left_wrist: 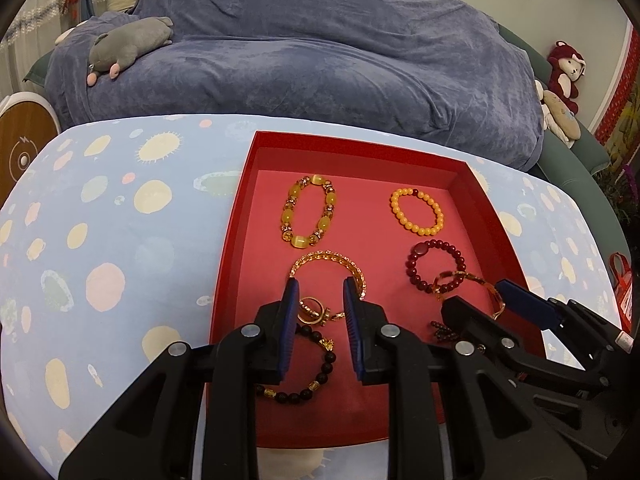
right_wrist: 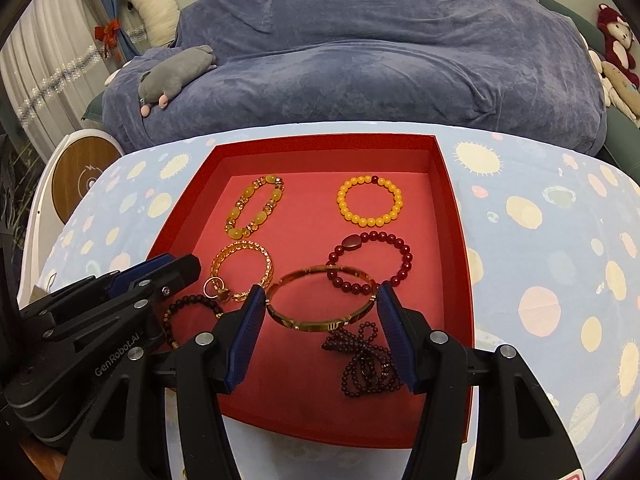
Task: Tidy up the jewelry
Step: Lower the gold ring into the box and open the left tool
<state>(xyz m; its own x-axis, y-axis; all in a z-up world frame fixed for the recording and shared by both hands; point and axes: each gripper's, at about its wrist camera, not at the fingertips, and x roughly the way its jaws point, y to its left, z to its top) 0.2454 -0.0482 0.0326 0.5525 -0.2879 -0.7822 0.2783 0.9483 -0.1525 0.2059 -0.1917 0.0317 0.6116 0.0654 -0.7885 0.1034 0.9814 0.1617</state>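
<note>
A red tray [left_wrist: 236, 216] [right_wrist: 452, 216] on the spotted table holds several pieces of jewelry. At the back lie a yellow stone bracelet [left_wrist: 308, 212] [right_wrist: 256, 206] and an orange bead bracelet [left_wrist: 418, 211] [right_wrist: 370, 200]. A dark red bead bracelet [left_wrist: 434, 266] [right_wrist: 370, 260] and a gold chain bracelet [left_wrist: 328, 266] [right_wrist: 244, 264] lie in the middle. My left gripper [left_wrist: 319, 286] is open above gold rings [left_wrist: 314, 310] [right_wrist: 216, 288] and a black bead bracelet [left_wrist: 308, 372] [right_wrist: 192, 312]. My right gripper [right_wrist: 320, 292] is open around a gold bangle [right_wrist: 320, 300] [left_wrist: 472, 284]. Dark garnet beads [right_wrist: 368, 360] lie by it.
The table wears a light blue spotted cloth [left_wrist: 100, 240] [right_wrist: 540, 220]. Behind it is a sofa under a blue blanket [left_wrist: 320, 52] [right_wrist: 360, 60] with a grey plush toy [left_wrist: 128, 44] [right_wrist: 176, 72]. A round wooden device [left_wrist: 20, 152] [right_wrist: 80, 176] stands at left.
</note>
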